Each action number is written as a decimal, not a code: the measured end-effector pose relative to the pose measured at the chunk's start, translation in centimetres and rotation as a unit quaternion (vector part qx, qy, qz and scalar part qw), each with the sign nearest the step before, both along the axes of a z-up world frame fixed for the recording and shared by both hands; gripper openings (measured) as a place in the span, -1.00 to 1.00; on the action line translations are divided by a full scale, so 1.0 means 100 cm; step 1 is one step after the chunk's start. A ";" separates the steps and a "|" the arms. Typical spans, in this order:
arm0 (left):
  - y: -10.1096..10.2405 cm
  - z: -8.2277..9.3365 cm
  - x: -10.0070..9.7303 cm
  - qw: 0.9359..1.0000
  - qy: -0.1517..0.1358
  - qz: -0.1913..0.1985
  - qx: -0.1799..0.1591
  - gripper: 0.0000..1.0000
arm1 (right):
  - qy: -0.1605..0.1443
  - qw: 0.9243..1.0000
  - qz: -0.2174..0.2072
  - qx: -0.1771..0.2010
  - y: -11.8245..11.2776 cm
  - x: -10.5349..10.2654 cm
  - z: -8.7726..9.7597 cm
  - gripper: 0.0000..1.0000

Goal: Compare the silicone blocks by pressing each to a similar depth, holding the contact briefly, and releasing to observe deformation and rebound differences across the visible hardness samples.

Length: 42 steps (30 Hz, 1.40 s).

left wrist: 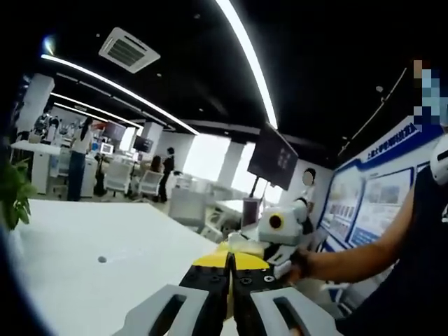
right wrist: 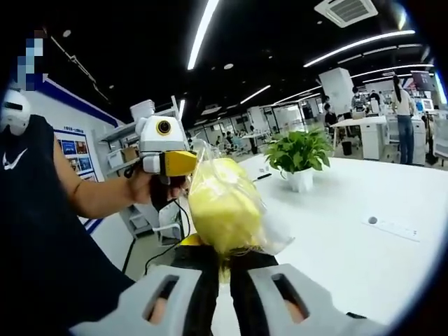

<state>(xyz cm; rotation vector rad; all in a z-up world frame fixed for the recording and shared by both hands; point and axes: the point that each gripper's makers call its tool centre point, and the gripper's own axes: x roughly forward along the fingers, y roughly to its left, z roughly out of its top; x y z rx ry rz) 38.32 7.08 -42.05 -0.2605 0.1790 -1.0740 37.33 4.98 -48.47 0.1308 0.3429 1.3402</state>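
Observation:
A yellow silicone block (right wrist: 222,203) wrapped in a clear plastic bag (right wrist: 269,234) stands up between my right gripper's (right wrist: 222,269) jaws, which are shut on its lower end. My left gripper (right wrist: 168,159), white and yellow and held in a hand, touches the bag's upper left edge. In the left gripper view, the left gripper (left wrist: 229,269) has its jaws pressed together, with the yellow block (left wrist: 210,260) right at their tips. The right gripper (left wrist: 278,229) sits just beyond it, to the right.
A white table (right wrist: 364,266) runs to the right, with a potted plant (right wrist: 299,150) and a small flat strip (right wrist: 392,227) on it. The table (left wrist: 105,238) has a round hole (left wrist: 102,260). The person's forearm (left wrist: 350,260) comes in from the right. Desks and people stand far behind.

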 end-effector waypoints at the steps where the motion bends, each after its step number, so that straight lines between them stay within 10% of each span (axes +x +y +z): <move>1: -0.001 0.000 0.000 1.000 -0.004 -0.002 0.003 -1.00 | 0.000 1.000 0.000 -0.001 0.000 0.000 0.000 -1.00; 10: -0.002 -0.002 -0.003 0.999 -0.038 -0.002 0.020 -1.00 | -0.001 1.000 0.003 -0.003 -0.002 -0.001 -0.002 -1.00; 33: 0.009 -0.011 0.003 0.999 -0.024 0.011 0.026 -1.00 | 0.002 1.000 0.030 -0.001 0.010 0.004 -0.012 -1.00; 39: 0.011 -0.007 0.004 0.999 0.027 0.009 -0.018 -1.00 | -0.017 0.999 0.023 0.015 0.012 0.008 -0.007 -0.99; 42: 0.011 -0.007 0.005 1.000 0.001 0.012 0.000 -1.00 | -0.028 0.999 0.025 0.019 0.012 0.010 -0.007 -0.95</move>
